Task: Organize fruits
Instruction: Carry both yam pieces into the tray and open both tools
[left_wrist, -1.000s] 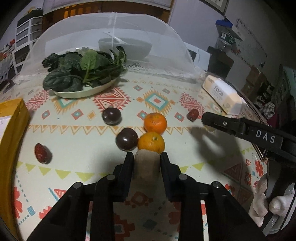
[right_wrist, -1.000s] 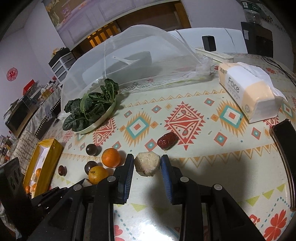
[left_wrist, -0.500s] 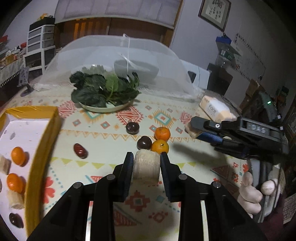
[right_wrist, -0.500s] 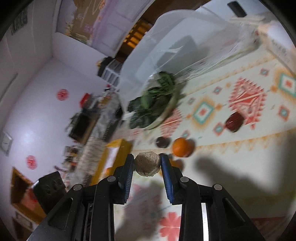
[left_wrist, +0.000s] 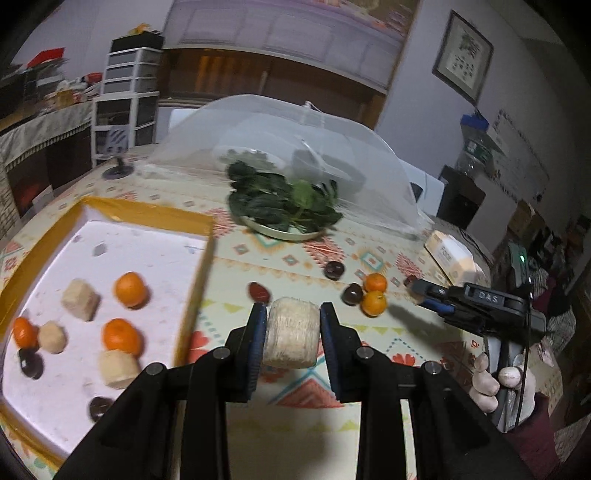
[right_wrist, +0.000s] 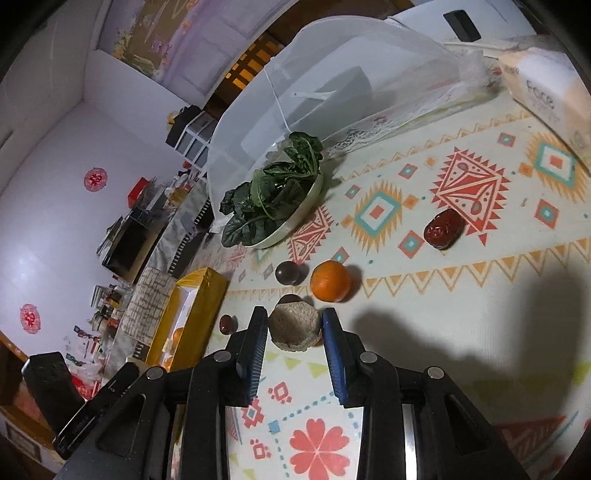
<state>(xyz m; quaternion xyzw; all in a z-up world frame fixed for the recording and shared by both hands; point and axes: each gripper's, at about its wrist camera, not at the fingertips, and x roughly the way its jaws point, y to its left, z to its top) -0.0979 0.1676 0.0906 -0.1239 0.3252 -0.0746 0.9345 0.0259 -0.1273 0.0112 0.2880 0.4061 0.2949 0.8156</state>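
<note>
Left wrist view: the left claw (left_wrist: 293, 338), clamped on a pale fruit chunk (left_wrist: 292, 336), has swung toward the yellow tray (left_wrist: 192, 288), ready for dropping. The right claw (right_wrist: 294, 330) grips another chunk (right_wrist: 294, 328) above the counter (right_wrist: 424, 325).

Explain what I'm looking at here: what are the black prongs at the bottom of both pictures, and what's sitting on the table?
There is no robot: a person carries a hand-held gripper in each hand, each with a camera looking along its two fingers. The left hand-held gripper is shut on a pale cut chunk; the right hand-held gripper grips a similar pale piece. In the left view the other tool and the person's hand show at right. On the patterned tablecloth lie oranges, dark round fruits, a red date, a plate of greens, a mesh food cover and a tissue pack. The yellow-rimmed box already holds sorted fruit.
</note>
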